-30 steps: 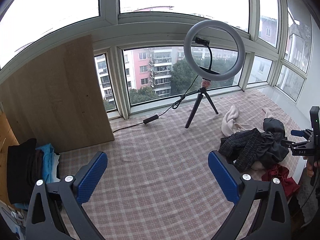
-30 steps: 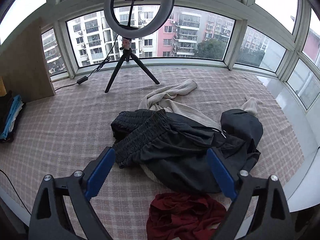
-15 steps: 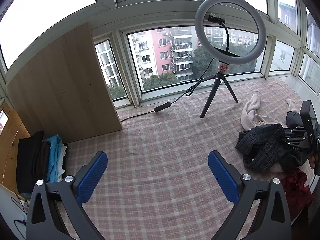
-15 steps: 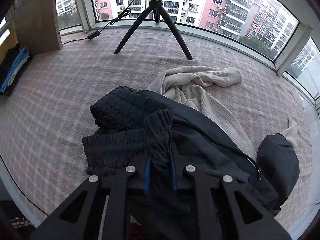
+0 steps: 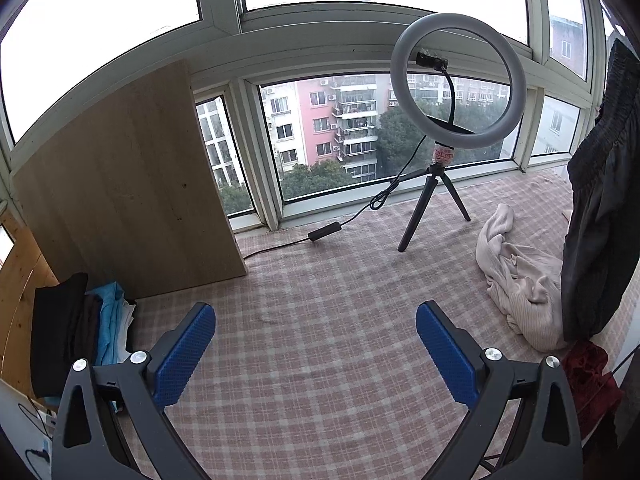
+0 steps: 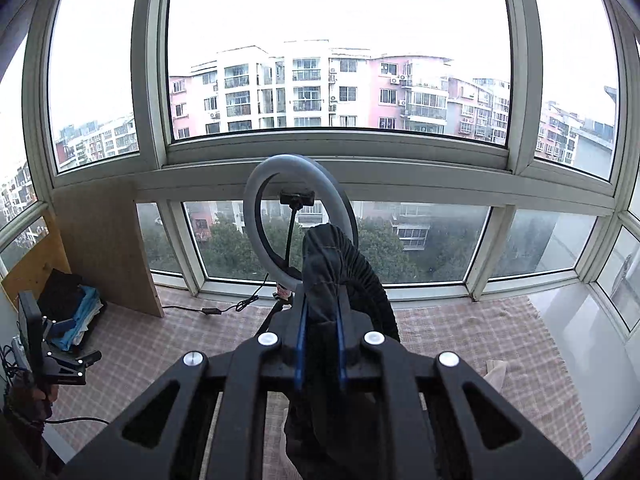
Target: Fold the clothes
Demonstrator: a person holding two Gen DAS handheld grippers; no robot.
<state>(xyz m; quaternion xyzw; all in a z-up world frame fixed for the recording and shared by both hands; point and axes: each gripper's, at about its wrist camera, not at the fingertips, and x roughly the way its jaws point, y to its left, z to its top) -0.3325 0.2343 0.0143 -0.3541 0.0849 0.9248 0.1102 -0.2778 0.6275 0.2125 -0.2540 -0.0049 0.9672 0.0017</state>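
Observation:
My right gripper [image 6: 320, 316] is shut on the elastic waistband of a pair of dark grey shorts [image 6: 332, 268] and holds them high in the air. In the left wrist view the shorts [image 5: 596, 216] hang at the far right, their hem near the cloth. My left gripper [image 5: 316, 344] is open and empty over the pink checked cloth [image 5: 320, 320]. It also shows at the left edge of the right wrist view [image 6: 60, 364]. A cream garment [image 5: 520, 280] lies crumpled on the cloth beside the hanging shorts. A red garment [image 5: 588, 372] lies at the right edge.
A ring light on a tripod [image 5: 456, 92] stands near the window, its cable [image 5: 324, 234] running left. A wooden board [image 5: 124, 184] leans at the left. A stack of folded clothes [image 5: 80, 328] sits at the far left. Windows surround the platform.
My right gripper closed on the shorts' waistband and lifted them off the pile high into the air. My left gripper stayed open and turned a little to the left.

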